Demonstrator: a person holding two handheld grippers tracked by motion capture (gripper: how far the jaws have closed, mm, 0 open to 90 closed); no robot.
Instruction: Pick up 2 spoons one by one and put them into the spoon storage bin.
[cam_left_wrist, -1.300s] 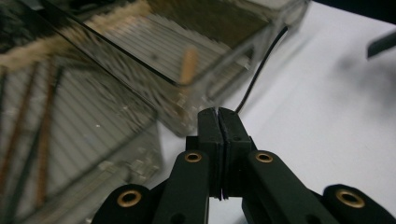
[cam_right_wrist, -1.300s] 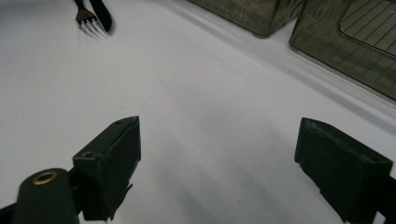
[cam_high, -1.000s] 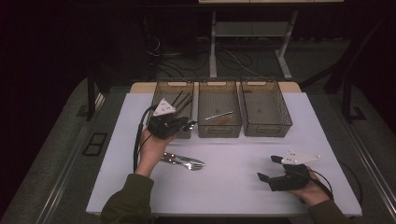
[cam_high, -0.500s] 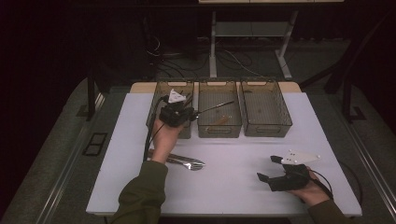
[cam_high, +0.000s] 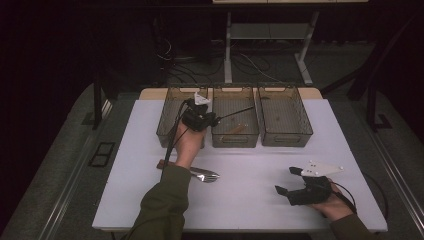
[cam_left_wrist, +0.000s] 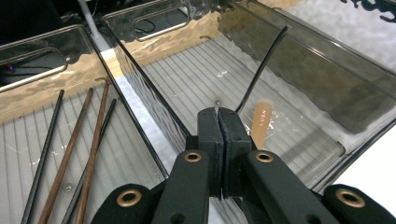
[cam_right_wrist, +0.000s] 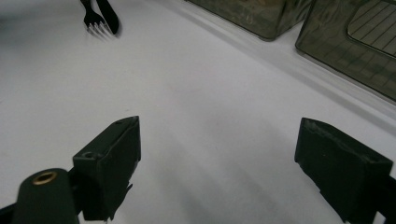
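Note:
My left gripper (cam_high: 215, 120) is shut on a thin black chopstick (cam_high: 235, 113) and hovers above the wall between the left bin (cam_high: 167, 125) and the middle bin (cam_high: 235, 141). From the closed jaws, the chopstick (cam_left_wrist: 261, 65) slants up and out over the middle bin (cam_left_wrist: 299, 93) in the left gripper view (cam_left_wrist: 218, 113). A short wooden piece (cam_left_wrist: 260, 123) lies on that bin's floor. Several chopsticks (cam_left_wrist: 70, 154), black and brown, lie in the left bin. My right gripper (cam_high: 286, 180) rests open on the table (cam_high: 250, 200) at the front right, nothing between its jaws (cam_right_wrist: 219, 140).
A fork (cam_high: 205, 175) and other cutlery with a brown handle (cam_high: 162, 164) lie on the white table beside the left forearm; the fork (cam_right_wrist: 93, 21) also appears far off in the right gripper view. A third bin (cam_high: 285, 117) stands at the right of the row.
The left gripper has carried the black chopstick away from the person and to the right, from over the left bin to the wall shared with the middle bin. The right gripper has not moved.

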